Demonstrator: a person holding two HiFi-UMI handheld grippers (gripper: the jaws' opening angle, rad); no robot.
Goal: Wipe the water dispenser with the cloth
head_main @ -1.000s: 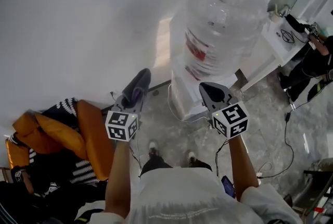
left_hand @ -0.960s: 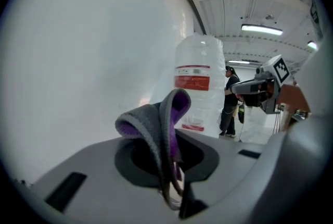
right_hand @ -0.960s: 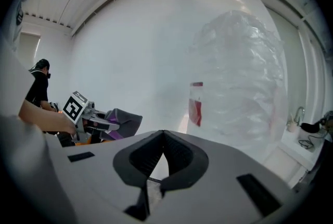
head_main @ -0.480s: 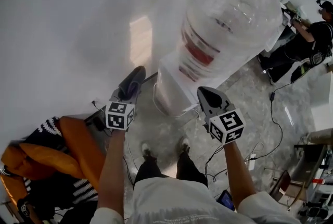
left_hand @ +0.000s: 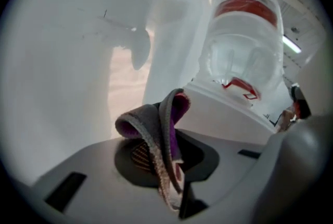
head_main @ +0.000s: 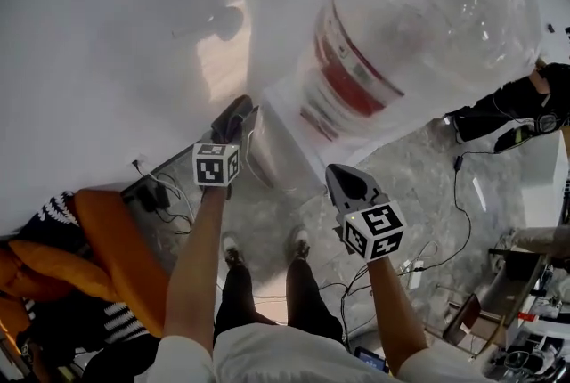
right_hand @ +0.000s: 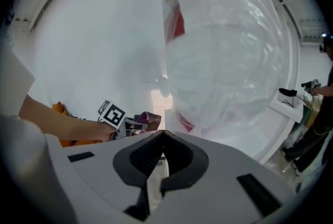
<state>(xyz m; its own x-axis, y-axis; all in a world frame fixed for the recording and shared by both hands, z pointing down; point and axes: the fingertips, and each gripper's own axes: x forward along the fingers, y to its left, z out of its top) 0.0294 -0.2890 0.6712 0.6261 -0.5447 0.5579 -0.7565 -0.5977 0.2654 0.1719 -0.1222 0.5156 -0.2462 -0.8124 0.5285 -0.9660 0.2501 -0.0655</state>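
Left gripper view: cloth [left_hand: 154, 120] pinched in left gripper [left_hand: 170, 168].

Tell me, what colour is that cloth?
Grey outside, purple inside; the cloth shows best in the left gripper view.

— Cloth [left_hand: 156, 129]: soft napped fabric, stitched hem?
— Yes. Bottle [head_main: 419, 25]: clear glossy plastic. Dispenser body [left_hand: 223, 119]: smooth white plastic. Left gripper [head_main: 236, 114]: matt grey plastic. Floor [head_main: 419, 185]: polished veined stone.
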